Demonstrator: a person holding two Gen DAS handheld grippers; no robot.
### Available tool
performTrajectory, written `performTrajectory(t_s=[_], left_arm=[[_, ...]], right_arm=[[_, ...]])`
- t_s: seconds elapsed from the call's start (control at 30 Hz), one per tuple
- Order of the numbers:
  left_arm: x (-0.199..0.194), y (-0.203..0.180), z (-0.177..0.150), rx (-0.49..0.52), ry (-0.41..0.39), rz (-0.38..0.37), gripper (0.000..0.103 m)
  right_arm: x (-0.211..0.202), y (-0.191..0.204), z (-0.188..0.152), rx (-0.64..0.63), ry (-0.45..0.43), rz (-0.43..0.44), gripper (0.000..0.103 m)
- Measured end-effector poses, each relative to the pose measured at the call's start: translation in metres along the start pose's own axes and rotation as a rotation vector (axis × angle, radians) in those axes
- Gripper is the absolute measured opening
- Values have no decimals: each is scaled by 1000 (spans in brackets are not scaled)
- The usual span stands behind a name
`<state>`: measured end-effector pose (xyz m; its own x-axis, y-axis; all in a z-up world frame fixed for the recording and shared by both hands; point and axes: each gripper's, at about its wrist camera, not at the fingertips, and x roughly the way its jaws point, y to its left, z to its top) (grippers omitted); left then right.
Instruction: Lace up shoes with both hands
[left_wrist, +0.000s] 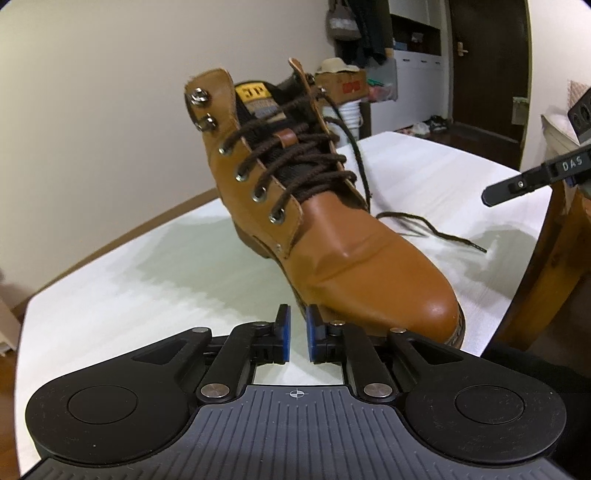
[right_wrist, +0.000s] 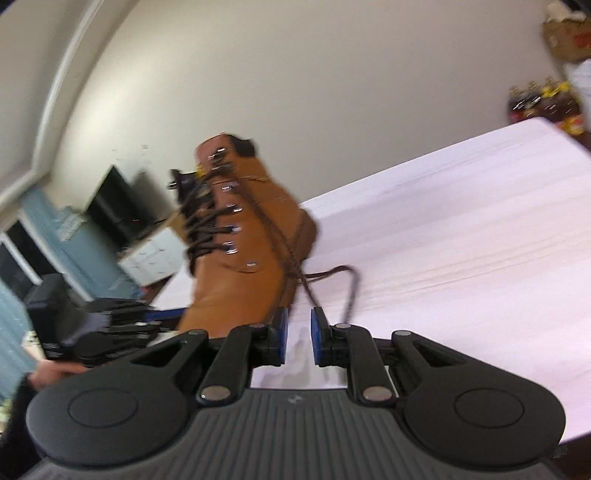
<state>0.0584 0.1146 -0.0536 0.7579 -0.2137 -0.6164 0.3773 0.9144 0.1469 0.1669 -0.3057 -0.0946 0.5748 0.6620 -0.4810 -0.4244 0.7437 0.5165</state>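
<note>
The tan boot (left_wrist: 295, 206) stands on the white counter (left_wrist: 110, 295), its loose lace (left_wrist: 424, 225) lying beside it, and both the left claw (left_wrist: 297, 334) and the right claw (right_wrist: 298, 338) are released and empty, so the right one should pinch the lace near its tip.

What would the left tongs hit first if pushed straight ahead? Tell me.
Most likely the tan boot: its toe sits just ahead of the open left tongs, slightly to their right. Depth is unclear, so they might graze past onto the white tabletop.
</note>
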Motion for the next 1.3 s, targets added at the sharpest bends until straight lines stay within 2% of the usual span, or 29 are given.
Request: performTrajectory(t_s=[0.17, 0.3, 0.37, 0.5, 0.7, 0.77, 0.8, 0.87, 1.07, 1.3], left_arm=[[-8, -10, 9, 28, -18, 23, 11], [-7, -19, 18, 39, -35, 3, 12], [-7, -23, 21, 45, -42, -8, 12], [-8, -30, 25, 59, -58, -22, 12], [-11, -39, 27, 85, -72, -34, 12], [-10, -41, 27, 85, -76, -41, 12], [-10, -43, 26, 83, -79, -45, 12], [-9, -46, 26, 81, -85, -51, 12], [-10, -57, 28, 93, -95, -88, 12], [-22, -70, 28, 93, -131, -143, 13]], right_arm=[[1, -1, -9, -93, 27, -87, 16], [12, 13, -16, -199, 95, -97, 17], [15, 17, -19, -222, 106, -93, 17], [34, 25, -19, -281, 124, -143, 16], [46, 27, -17, -295, 138, -159, 15], [46, 26, -17, -285, 139, -157, 13], [46, 25, -17, -278, 141, -156, 6], [46, 25, -18, -271, 144, -144, 3], [35, 19, -18, -129, 110, -44, 3], [22, 4, -18, 242, 20, 213, 3]])
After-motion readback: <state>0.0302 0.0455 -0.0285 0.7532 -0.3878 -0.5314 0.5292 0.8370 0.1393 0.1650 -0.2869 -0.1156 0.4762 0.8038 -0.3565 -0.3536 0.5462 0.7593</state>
